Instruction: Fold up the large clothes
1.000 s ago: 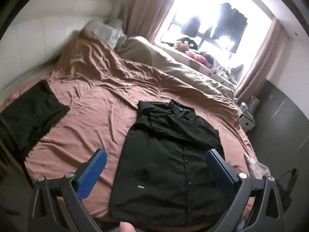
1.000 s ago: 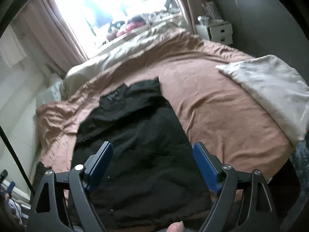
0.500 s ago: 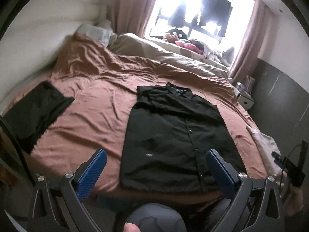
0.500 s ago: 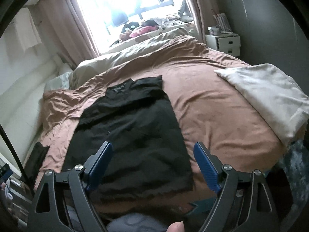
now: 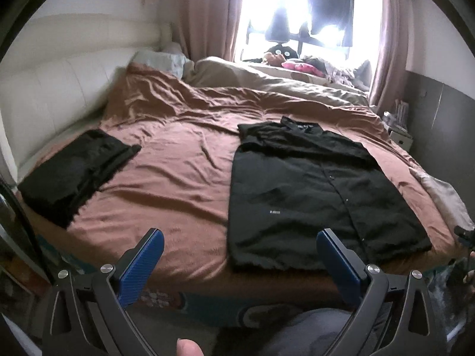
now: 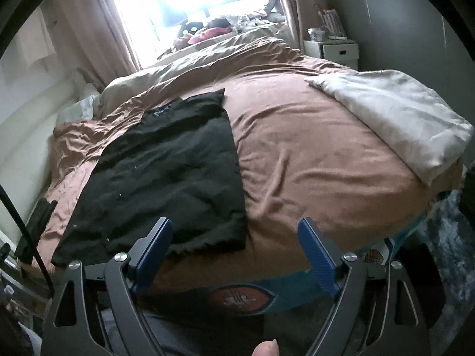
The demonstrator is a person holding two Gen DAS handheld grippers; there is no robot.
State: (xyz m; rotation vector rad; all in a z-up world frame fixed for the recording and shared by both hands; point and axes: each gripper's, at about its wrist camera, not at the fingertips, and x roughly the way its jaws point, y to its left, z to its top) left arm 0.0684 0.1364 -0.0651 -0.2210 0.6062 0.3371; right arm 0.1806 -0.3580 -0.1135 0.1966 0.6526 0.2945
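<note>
A black button-up shirt (image 5: 308,195) lies flat on the brown bed (image 5: 178,178), sleeves folded in, collar toward the window, hem at the near edge. It also shows in the right wrist view (image 6: 166,172). A second black garment (image 5: 77,169), folded, lies at the bed's left side. My left gripper (image 5: 240,264) is open and empty, held back from the near bed edge, left of the shirt's hem. My right gripper (image 6: 234,252) is open and empty, by the shirt's hem at its right corner.
A pale grey blanket (image 6: 394,118) lies on the bed's right corner. A beige duvet (image 5: 267,80) is bunched by the bright window. A white nightstand (image 6: 335,50) stands at the far right. A white padded headboard (image 5: 53,89) runs along the left. A dark pole (image 6: 23,228) stands left.
Both grippers have pulled back and lowered from above the shirt to beyond the near bed edge. The shirt now lies farther away and has not changed. Both stay open.
</note>
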